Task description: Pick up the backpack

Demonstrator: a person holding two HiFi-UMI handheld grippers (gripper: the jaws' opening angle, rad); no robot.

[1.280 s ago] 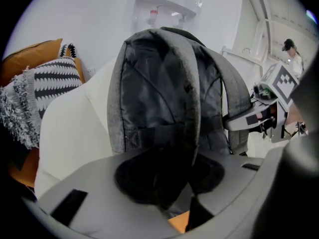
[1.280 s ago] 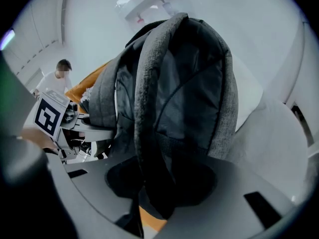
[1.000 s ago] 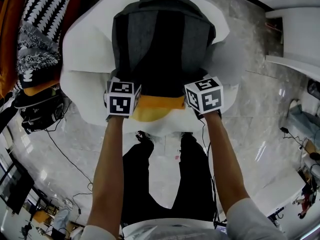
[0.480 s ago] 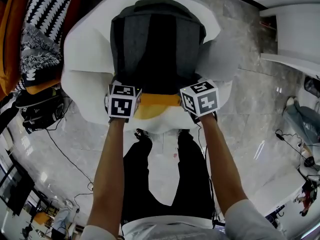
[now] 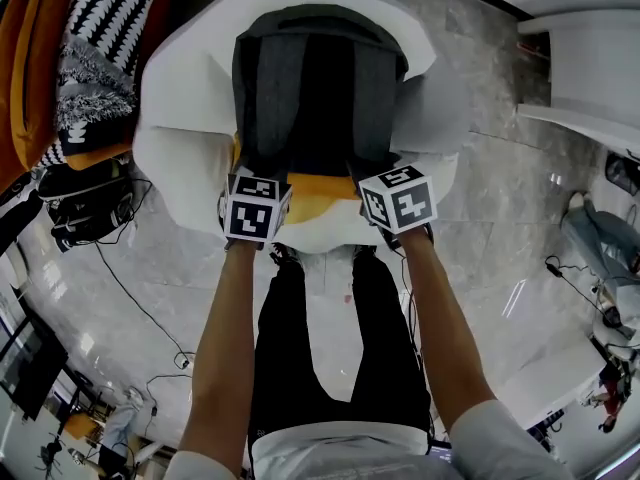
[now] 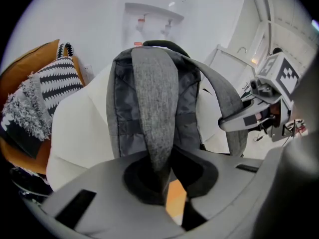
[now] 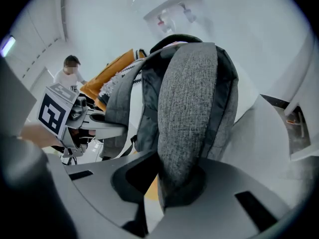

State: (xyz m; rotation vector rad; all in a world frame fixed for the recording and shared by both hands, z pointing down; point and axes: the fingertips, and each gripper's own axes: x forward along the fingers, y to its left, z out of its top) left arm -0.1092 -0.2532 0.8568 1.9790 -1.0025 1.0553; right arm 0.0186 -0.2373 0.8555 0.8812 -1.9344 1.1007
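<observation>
1. Since a second ago, the two grippers have drawn slightly closer together in the head view. The backpack's (image 5: 320, 88) near end has come with them, and more of the orange panel (image 5: 315, 190) shows at that edge.
2. Backpack: grey with a darker middle. It leans back-panel outward on the white armchair (image 5: 180, 98), with its top towards the chair back and both shoulder straps pulled towards the person.
3. Left gripper (image 6: 167, 180): the jaws have just been closing and are now clenched on the left shoulder strap (image 6: 154, 108). The strap runs from the backpack's top down into the jaws.
4. Right gripper (image 7: 174, 183): the jaws have just been closing and are now clamped on the right shoulder strap (image 7: 189, 113). The grey fabric bunches between the pads.
5. Orange panel: it lies between the two grippers. Whether it belongs to the backpack or lies under it cannot be told.
6. Black-and-white striped pillow (image 5: 105, 18): beside the armchair on the left, against an orange cushion (image 5: 30, 78).
7. Marble floor (image 5: 500, 188): pale and glossy, with a dark cable (image 5: 130, 298) trailing across it on the left.
8. Person's legs (image 5: 320, 348): in dark trousers, standing just before the armchair.
9. Bystander (image 7: 70, 71): in a white top, in the background of the right gripper view.
</observation>
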